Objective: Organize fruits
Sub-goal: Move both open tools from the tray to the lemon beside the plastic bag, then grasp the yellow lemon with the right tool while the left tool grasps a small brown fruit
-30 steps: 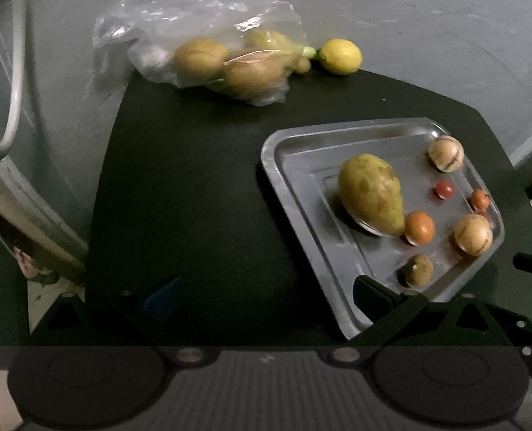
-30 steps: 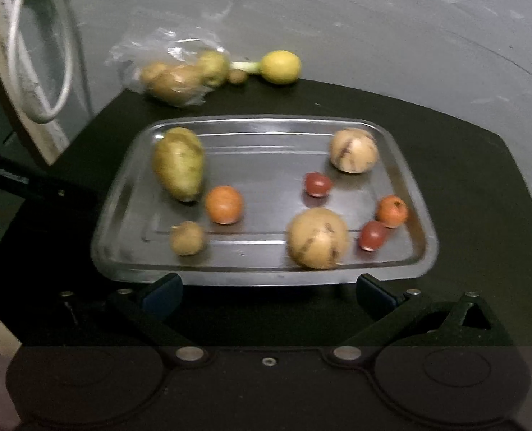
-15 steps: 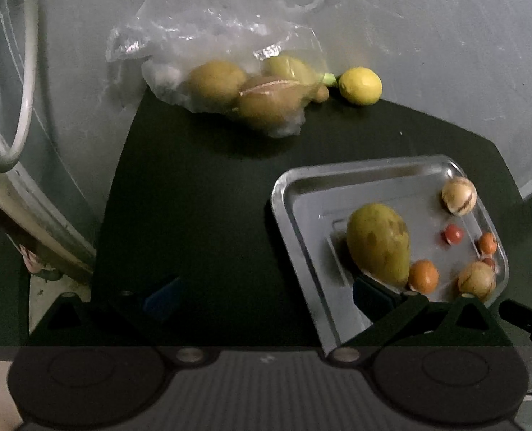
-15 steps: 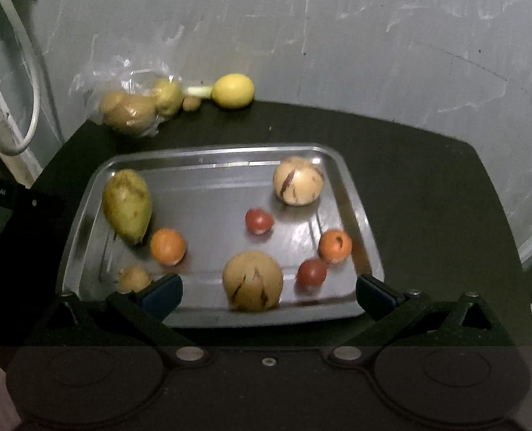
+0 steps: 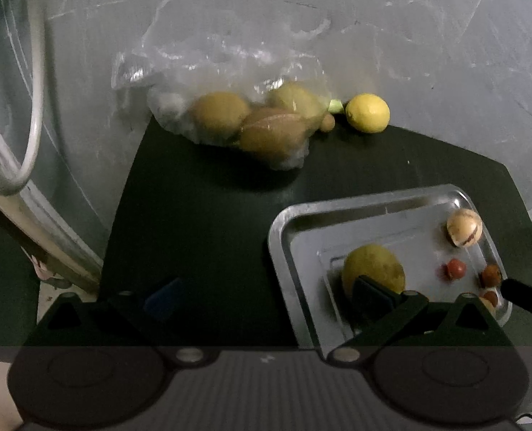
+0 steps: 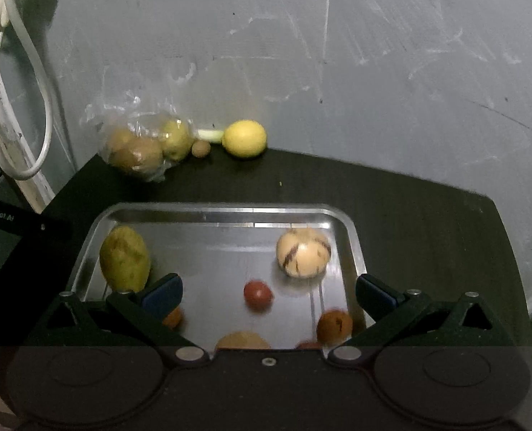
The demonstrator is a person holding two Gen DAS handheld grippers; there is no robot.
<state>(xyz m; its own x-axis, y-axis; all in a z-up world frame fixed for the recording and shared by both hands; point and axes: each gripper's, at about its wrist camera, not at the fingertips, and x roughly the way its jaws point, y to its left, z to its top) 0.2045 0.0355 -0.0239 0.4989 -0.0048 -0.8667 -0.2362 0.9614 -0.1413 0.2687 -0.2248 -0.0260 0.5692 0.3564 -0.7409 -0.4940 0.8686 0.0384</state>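
Note:
A metal tray [image 6: 348, 237] [image 5: 291, 248] on the dark table holds a green-yellow mango [image 6: 124, 256] [image 5: 372, 269], a striped cream melon [image 6: 303, 253] [image 5: 463, 228], a red tomato [image 6: 257, 294] and several small orange fruits. At the table's far edge lies a clear plastic bag [image 5: 230, 72] [image 6: 136, 151] with brownish fruits, a small brown fruit [image 6: 200, 149] and a yellow lemon [image 5: 367, 113] [image 6: 244, 139] beside it. My left gripper [image 5: 266, 296] is open over bare table left of the tray. My right gripper [image 6: 267, 291] hangs open above the tray, empty.
A grey wall stands right behind the table. A white cable [image 6: 21, 82] [image 5: 25, 115] loops down at the left. The dark table [image 5: 201, 222] has free surface between bag and tray. The other gripper's black body [image 6: 10, 248] shows at the left edge.
Both grippers have pulled back and tilted up: more wall shows and the tray has slid toward the bottom of both views. Nothing was picked up; both stay open.

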